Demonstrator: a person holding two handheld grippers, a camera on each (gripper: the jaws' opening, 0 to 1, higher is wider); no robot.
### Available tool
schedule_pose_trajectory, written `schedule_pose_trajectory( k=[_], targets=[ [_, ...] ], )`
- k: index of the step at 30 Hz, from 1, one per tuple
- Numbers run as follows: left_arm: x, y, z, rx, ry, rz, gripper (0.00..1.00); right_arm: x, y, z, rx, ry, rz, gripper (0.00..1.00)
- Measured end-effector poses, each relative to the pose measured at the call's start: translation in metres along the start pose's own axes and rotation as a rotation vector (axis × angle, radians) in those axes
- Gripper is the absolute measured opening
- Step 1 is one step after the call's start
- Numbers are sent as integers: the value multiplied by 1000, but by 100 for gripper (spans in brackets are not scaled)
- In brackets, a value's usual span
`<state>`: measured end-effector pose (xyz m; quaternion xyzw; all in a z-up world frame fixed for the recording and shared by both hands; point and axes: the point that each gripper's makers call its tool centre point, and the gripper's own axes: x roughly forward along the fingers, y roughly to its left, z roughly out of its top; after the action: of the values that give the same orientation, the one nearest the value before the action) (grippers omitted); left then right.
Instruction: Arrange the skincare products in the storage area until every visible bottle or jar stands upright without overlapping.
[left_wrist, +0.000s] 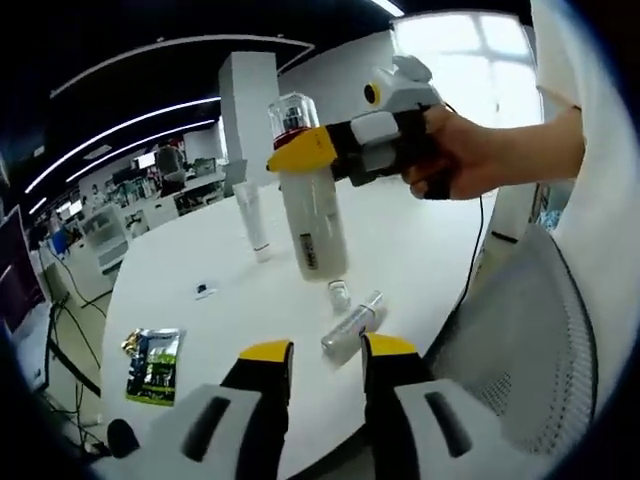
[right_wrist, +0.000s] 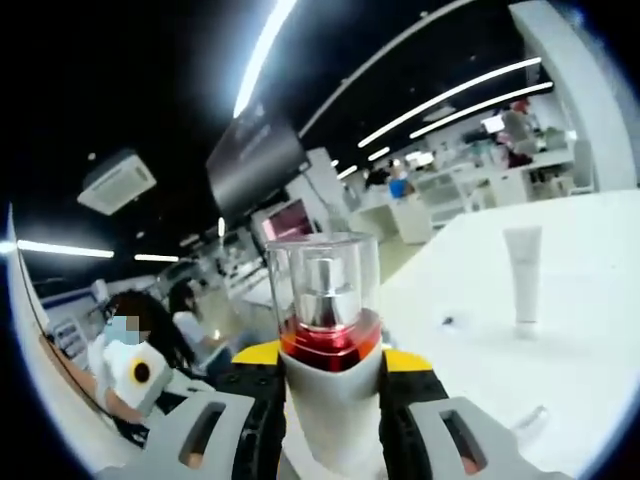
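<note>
My right gripper (left_wrist: 302, 152), held by a hand, is shut near the top of a tall white bottle (left_wrist: 313, 215) with a clear cap and a red band. The bottle is roughly upright over the round white table (left_wrist: 420, 250). In the right gripper view the jaws (right_wrist: 330, 365) clamp the bottle (right_wrist: 326, 300) below its red band. A white tube (left_wrist: 256, 215) (right_wrist: 522, 272) stands upright on its cap farther back. A small clear bottle (left_wrist: 354, 325) (right_wrist: 528, 420) lies on its side just beyond my open left gripper (left_wrist: 328, 350). A tiny jar (left_wrist: 340, 293) sits near it.
A green sachet (left_wrist: 155, 362) lies near the table's left edge, and a small dark-and-white item (left_wrist: 205, 291) (right_wrist: 452, 321) sits mid-table. A white mesh chair (left_wrist: 530, 330) stands close on the right. People (right_wrist: 150, 325) sit at desks beyond the table.
</note>
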<state>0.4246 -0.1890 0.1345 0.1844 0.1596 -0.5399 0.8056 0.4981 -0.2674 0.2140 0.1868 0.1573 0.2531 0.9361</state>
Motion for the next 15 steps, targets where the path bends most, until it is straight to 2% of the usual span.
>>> schedule_pose_trajectory(
  k=[4,7,11,15],
  targets=[
    [4,-4,-5,61,10,13,23,-2,-3,1,-4,3,-7,32],
    [5,-4,-7,69,18,15,23,-5,-7,2,-8,5,-11,32],
    [6,-6,-9,53,22,-1,24,-9,-19,1,-12,16,-32,32],
    [9,-15,-16,106,58,-25,24,-15,-32,1,-9,18,-62,32]
  ],
)
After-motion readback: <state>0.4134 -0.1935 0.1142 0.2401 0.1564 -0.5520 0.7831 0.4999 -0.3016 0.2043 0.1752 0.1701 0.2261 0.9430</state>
